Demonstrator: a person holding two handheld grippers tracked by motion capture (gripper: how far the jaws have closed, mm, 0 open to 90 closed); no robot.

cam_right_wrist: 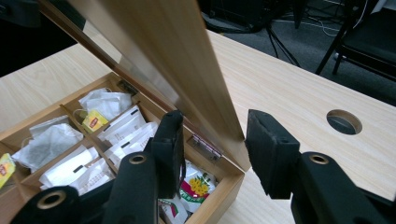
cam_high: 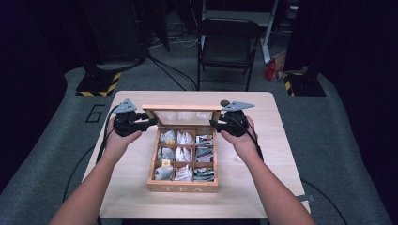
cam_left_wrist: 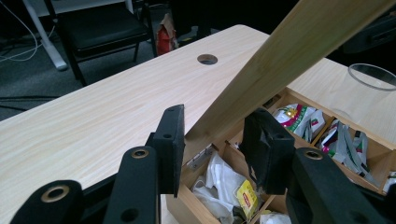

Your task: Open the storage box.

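A wooden tea box (cam_high: 183, 187) marked TEA stands mid-table, its compartments filled with tea bags (cam_high: 184, 154). Its glazed lid (cam_high: 182, 108) is raised and leans back. My left gripper (cam_high: 152, 123) is at the lid's left end, and in the left gripper view the lid's wooden edge (cam_left_wrist: 289, 51) runs down between the jaws of that gripper (cam_left_wrist: 212, 140), whose pads press on it. My right gripper (cam_high: 213, 124) is at the lid's right end. Its jaws (cam_right_wrist: 212, 144) close on the lid's edge (cam_right_wrist: 177, 56) just above a hinge (cam_right_wrist: 205, 145).
A clear glass (cam_left_wrist: 373, 77) stands on the table to the right of the box. A round cable hole (cam_high: 225, 102) lies near the table's far edge. A black folding chair (cam_high: 227, 42) and stand bases are on the floor beyond.
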